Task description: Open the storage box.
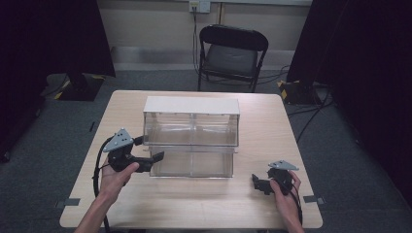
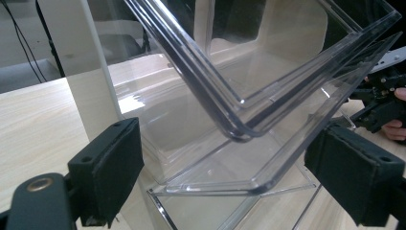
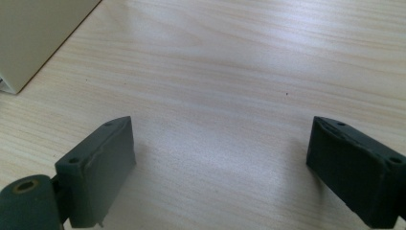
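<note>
Left gripper (image 1: 148, 158) at clear drawer box (image 1: 192, 136), jaws wide apart around lower drawer (image 2: 268, 158) corner. Right gripper (image 1: 265, 183) waits, jaws apart, holding nothing. Next: squeeze, pull.

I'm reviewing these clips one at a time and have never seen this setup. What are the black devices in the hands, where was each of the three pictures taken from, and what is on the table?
No robot here: a person holds a black two-jaw left gripper and a matching right gripper, one in each hand. The high view looks down from above the person's side of the light wooden table. The other two pictures come from small cameras riding on the grippers, looking out between their own black jaws.

On the table stands a clear plastic two-tier drawer cabinet with a white top. In the left gripper view, the jaws stand open on either side of a corner of a clear drawer, not yet squeezing it. The right gripper's jaws are also open, over bare tabletop, holding nothing. Behind the table sits a black folding chair.
</note>
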`<state>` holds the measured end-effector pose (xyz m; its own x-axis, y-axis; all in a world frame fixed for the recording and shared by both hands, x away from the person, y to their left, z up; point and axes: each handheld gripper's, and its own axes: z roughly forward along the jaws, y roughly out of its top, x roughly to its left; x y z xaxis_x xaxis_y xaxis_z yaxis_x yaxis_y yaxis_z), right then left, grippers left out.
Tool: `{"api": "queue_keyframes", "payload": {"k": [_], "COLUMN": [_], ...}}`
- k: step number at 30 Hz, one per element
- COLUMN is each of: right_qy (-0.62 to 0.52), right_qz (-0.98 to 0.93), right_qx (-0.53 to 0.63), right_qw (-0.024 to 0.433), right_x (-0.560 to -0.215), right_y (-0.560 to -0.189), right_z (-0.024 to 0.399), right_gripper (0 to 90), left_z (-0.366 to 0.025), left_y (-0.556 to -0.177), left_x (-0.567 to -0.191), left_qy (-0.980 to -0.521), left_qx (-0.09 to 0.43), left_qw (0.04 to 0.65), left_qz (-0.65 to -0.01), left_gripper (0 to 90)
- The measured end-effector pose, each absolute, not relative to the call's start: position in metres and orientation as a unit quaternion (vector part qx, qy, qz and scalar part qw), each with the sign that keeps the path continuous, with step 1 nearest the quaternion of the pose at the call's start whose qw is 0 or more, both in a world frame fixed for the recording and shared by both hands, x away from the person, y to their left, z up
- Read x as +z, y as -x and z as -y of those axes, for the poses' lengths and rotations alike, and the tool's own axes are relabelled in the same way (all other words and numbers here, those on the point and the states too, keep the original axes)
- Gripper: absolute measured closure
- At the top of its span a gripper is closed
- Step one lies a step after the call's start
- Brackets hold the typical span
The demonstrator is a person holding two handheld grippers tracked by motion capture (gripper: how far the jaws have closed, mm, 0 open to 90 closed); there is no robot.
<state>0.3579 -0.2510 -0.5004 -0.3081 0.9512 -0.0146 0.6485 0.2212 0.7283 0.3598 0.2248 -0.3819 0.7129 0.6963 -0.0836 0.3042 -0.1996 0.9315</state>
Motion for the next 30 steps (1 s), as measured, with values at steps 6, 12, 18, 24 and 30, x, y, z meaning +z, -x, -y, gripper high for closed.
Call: {"api": "queue_keyframes", "payload": {"k": [6,12,18,24,30], "right_qy": [-0.538,-0.538,-0.538,-0.538,-0.537], "right_qz": [-0.744,-0.744,-0.744,-0.744,-0.744], "right_qx": [0.317,0.317,0.317,0.317,0.317], "right_qw": [0.239,0.239,0.239,0.239,0.239], "right_x": [-0.5004,-0.5004,-0.5004,-0.5004,-0.5004], "right_y": [-0.3579,-0.3579,-0.3579,-0.3579,-0.3579], "right_z": [0.2509,0.2510,0.2510,0.2509,0.2510], "right_gripper": [8.6,8.6,8.6,8.6,8.6], "left_z": [-0.2239,-0.2237,-0.2242,-0.2239,-0.2244], "left_y": [-0.3605,-0.3609,-0.3615,-0.3620,-0.3628], "left_x": [-0.3802,-0.3806,-0.3805,-0.3817,-0.3819], "left_qy": [-0.756,-0.754,-0.755,-0.751,-0.752], "left_qx": [0.182,0.179,0.177,0.174,0.170], "left_qw": [0.534,0.536,0.535,0.540,0.539], "left_qz": [-0.334,-0.336,-0.335,-0.338,-0.339], "left_gripper": [11.5,11.3,11.1,10.6,10.2]}}
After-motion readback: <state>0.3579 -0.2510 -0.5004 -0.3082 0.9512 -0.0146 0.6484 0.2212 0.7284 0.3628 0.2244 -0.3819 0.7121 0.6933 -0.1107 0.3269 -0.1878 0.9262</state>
